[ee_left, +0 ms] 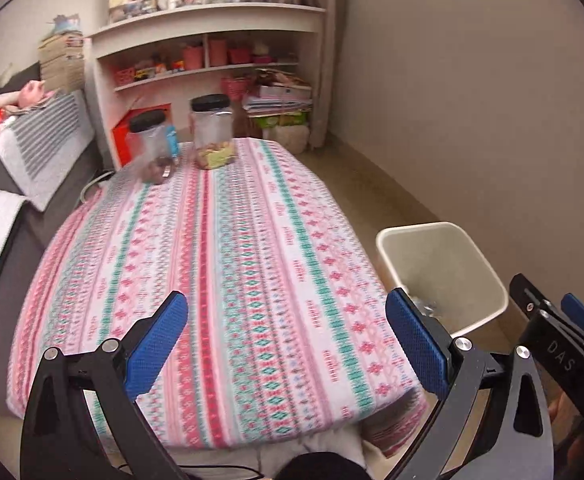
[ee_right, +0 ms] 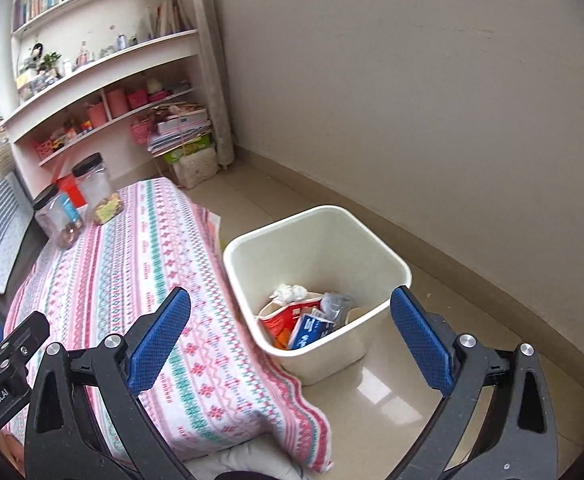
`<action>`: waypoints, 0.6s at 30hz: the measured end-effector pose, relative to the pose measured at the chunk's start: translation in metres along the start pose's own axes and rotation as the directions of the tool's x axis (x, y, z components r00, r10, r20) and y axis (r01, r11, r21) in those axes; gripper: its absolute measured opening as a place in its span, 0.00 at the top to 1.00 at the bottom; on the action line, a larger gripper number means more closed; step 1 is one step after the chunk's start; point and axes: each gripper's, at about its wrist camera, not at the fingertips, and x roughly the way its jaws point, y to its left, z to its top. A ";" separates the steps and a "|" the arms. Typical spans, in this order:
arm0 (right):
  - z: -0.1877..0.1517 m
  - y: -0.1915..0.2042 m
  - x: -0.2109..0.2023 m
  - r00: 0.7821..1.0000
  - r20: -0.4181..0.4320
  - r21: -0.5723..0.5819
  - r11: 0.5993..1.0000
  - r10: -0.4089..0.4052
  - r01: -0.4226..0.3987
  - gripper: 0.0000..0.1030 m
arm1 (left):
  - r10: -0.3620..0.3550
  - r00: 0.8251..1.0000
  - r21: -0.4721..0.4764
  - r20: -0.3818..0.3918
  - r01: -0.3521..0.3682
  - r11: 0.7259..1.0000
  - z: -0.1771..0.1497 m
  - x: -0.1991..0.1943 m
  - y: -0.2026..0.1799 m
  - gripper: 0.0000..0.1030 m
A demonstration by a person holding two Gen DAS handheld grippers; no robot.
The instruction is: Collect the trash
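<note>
Taking the table [ee_left: 252, 280] with its pink, teal and white patterned cloth as the landmark, the grey sofa [ee_left: 20, 208] with a striped throw lies along its left side. On the table's far end stand two clear jars with black lids: the left jar [ee_left: 152, 148] holds something brown at the bottom, and the right jar [ee_left: 213, 132] just beside it holds yellowish and brown contents. Behind the far end of the table a white shelf unit [ee_left: 208, 40] carries pink pots, small toys and stacked papers. Above the near end of the table the left gripper [ee_left: 288, 340] hangs with its blue pads wide apart and nothing between them. To the right of the table, on the tiled floor [ee_right: 371, 400] and just beside the hanging cloth edge, sits the cream trash bin [ee_right: 371, 232]. Inside it lies the collected trash: a crumpled white tissue [ee_right: 290, 292], a red-and-white wrapper [ee_right: 288, 318], a blue-and-white packet [ee_right: 309, 330] and a grey crumpled piece [ee_right: 333, 304]. The right gripper [ee_right: 292, 340] hovers over the bin and the table's right edge, its blue pads also spread wide and holding nothing. Farther right of the bin the plain beige wall [ee_right: 431, 100] meets the floor.
</note>
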 end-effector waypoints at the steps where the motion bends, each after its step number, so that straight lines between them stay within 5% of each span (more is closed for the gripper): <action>1: -0.001 0.001 -0.001 1.000 -0.001 -0.001 1.000 0.008 -0.008 0.07 | 0.016 1.000 -0.002 0.002 -0.016 1.000 -0.002 -0.003 0.004 0.07; 18: -0.008 0.033 -0.015 0.995 -0.013 -0.073 0.993 0.094 -0.095 0.07 | 0.075 0.997 -0.109 -0.028 -0.078 0.991 -0.013 -0.017 0.043 0.07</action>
